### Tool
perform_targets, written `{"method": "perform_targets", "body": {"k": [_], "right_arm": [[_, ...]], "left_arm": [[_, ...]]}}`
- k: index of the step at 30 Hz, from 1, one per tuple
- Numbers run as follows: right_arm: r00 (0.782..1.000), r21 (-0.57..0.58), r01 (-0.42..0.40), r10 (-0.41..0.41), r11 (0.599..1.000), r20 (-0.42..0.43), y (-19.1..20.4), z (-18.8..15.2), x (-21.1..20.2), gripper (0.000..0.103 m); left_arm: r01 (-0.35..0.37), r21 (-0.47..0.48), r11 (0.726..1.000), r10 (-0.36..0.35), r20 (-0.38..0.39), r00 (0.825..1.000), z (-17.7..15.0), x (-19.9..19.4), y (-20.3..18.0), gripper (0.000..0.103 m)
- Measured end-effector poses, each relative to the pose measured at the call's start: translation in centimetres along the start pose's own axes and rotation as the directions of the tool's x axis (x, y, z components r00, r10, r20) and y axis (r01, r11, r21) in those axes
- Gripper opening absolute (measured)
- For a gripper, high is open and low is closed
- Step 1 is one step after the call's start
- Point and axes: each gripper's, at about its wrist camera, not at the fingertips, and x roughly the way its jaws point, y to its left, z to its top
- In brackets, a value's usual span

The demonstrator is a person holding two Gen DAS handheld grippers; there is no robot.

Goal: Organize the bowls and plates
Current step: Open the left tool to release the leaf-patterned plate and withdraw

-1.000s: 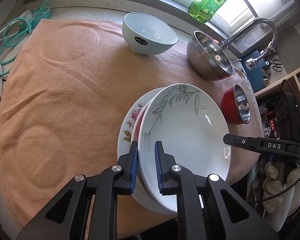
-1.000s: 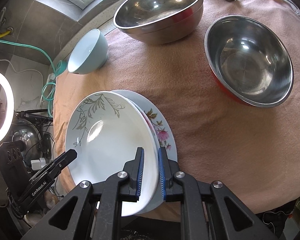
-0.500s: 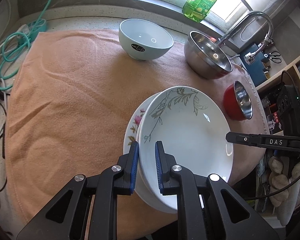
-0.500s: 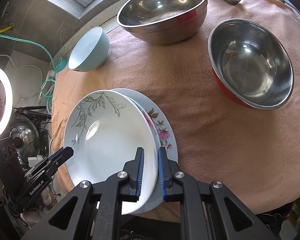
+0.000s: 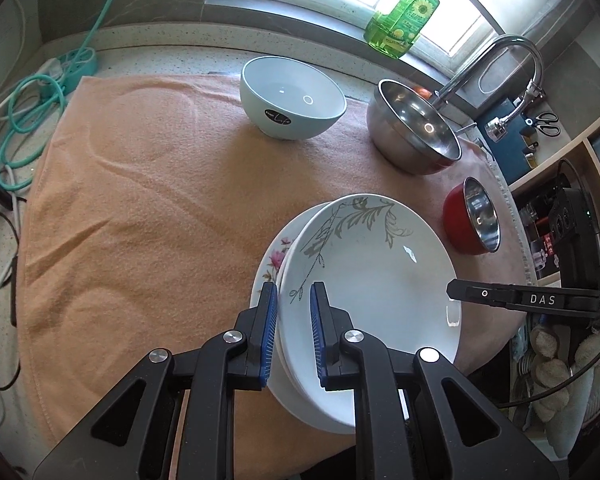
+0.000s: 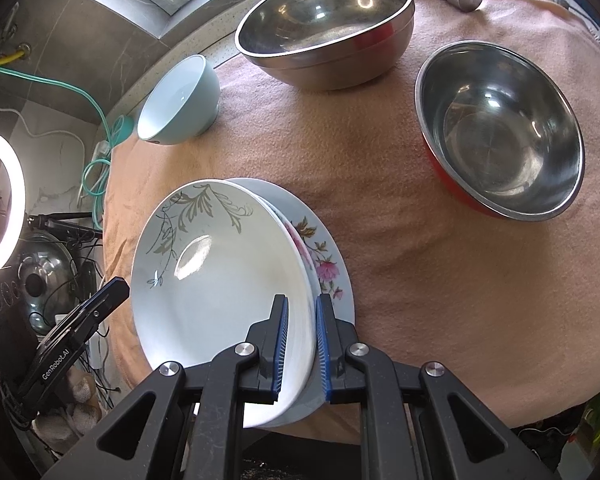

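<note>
Both jaws pinch opposite rims of the leaf-pattern plate (image 5: 372, 264) near the towel (image 5: 140, 208) edge, with bare towel beyond.

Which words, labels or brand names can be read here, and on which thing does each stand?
"DAS": on the right hand-held gripper, seen from the left wrist.
"GenRobot.AI": on the left hand-held gripper, seen from the right wrist.
Dark round sticker on the pale blue ceramic bowl: script unreadable.
Sunflower label on the green plastic bottle: too small.
</note>
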Motion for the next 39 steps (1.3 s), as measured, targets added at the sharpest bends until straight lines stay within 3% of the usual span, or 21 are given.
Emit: {"method": "perform_targets", "body": {"k": [6, 28, 39], "right_arm": [[1.0, -0.003, 0.002, -0.002, 1.0, -0.001, 0.0, -0.1, -0.2, 0.013], [0.992, -0.078, 0.036, -0.026, 0.996, 0.127, 2.9, -1.3, -4.0, 0.013], [0.988, -0.179, 0.029, -0.001, 0.983, 0.154, 2.8, 0.4, -6.1, 0.014]], "left_arm": [[0.017, -0.012, 1.0, -0.016, 0.01, 1.0, -0.1, -0.7, 0.3, 0.013], [0.031, -0.005, 0.999, -0.031, 0.047, 0.998, 0.0, -2.7, 0.0, 0.015], [-0.008, -0.059, 0.998, 0.013, 0.085, 0.996, 0.5, -2.6, -2.5, 0.015]]}}
